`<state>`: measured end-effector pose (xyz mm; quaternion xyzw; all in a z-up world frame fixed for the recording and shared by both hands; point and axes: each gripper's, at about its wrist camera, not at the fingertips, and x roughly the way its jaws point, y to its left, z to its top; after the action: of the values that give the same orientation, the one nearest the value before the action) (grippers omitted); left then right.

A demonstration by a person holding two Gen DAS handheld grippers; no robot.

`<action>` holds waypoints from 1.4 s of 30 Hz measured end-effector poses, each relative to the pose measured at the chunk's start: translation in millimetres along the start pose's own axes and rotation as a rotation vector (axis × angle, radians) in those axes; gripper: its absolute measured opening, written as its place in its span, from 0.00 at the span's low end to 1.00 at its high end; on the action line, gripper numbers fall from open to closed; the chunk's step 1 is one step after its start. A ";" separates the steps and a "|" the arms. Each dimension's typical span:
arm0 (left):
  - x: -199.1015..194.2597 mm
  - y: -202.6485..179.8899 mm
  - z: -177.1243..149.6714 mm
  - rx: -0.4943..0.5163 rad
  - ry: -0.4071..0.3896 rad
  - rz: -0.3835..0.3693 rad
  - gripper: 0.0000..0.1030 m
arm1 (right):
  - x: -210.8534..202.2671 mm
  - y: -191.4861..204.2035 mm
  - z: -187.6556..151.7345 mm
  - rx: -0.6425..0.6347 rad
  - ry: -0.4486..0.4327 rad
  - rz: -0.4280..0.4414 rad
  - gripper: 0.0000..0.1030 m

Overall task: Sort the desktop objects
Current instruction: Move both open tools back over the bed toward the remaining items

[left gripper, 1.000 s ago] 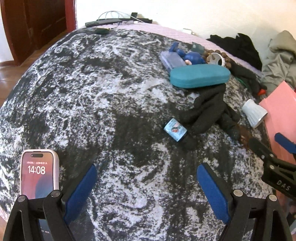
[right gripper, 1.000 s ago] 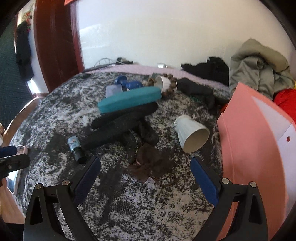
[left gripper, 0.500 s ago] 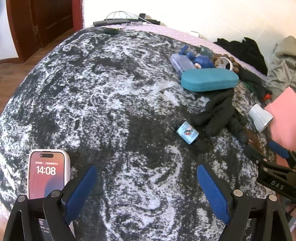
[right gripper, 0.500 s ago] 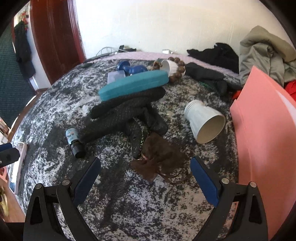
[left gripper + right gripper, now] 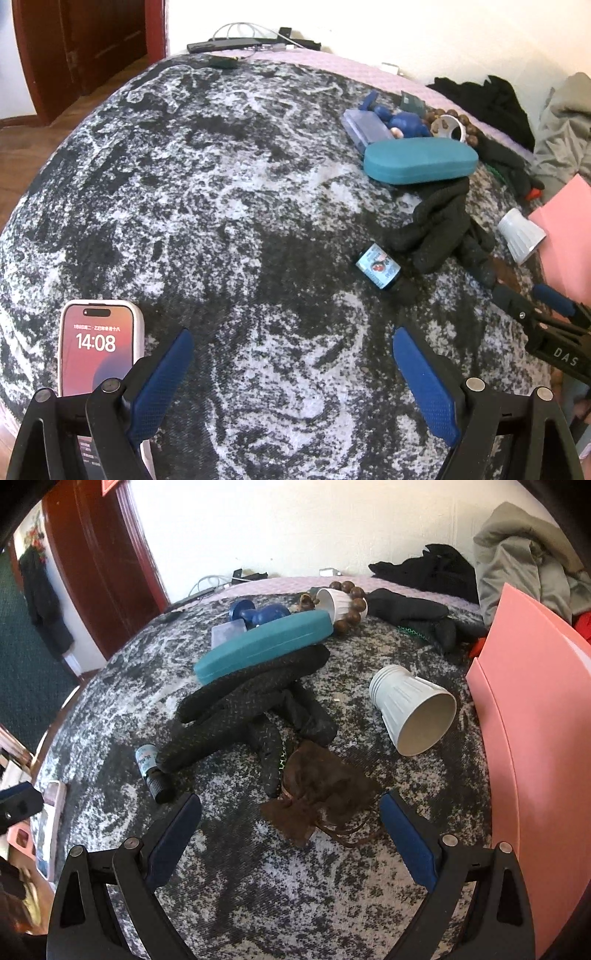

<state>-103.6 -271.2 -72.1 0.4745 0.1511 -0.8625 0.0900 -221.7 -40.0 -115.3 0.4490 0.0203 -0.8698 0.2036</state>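
Bench (image 5: pixel 229 206), mottled black-and-white cover. Left tool (image 5: pixel 291 365) — blades spread, nothing between, over bare cover beside a phone (image 5: pixel 98 347). Right tool (image 5: pixel 290 823) — blades spread, empty, just before a brown pouch (image 5: pixel 321 794). Near it: black gloves (image 5: pixel 243 705), small bottle (image 5: pixel 151 771), toppled paper cup (image 5: pixel 413 712), teal case (image 5: pixel 262 642).
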 end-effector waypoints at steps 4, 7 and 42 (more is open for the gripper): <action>0.5 -0.6 0.6 -0.001 0.000 -0.003 0.89 | 2.7 0.8 -1.2 -0.004 0.013 0.003 0.96; 2.0 -0.5 0.4 -0.003 0.005 0.001 0.89 | 2.8 2.4 -1.3 -0.012 0.010 0.005 0.96; 8.4 -14.4 3.8 0.018 0.001 -0.024 0.89 | -3.1 -6.6 -0.8 0.016 -0.002 -0.001 0.96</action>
<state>-115.4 -259.2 -74.8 0.4737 0.1493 -0.8647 0.0752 -221.9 -32.8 -114.2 0.4498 0.0136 -0.8704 0.1995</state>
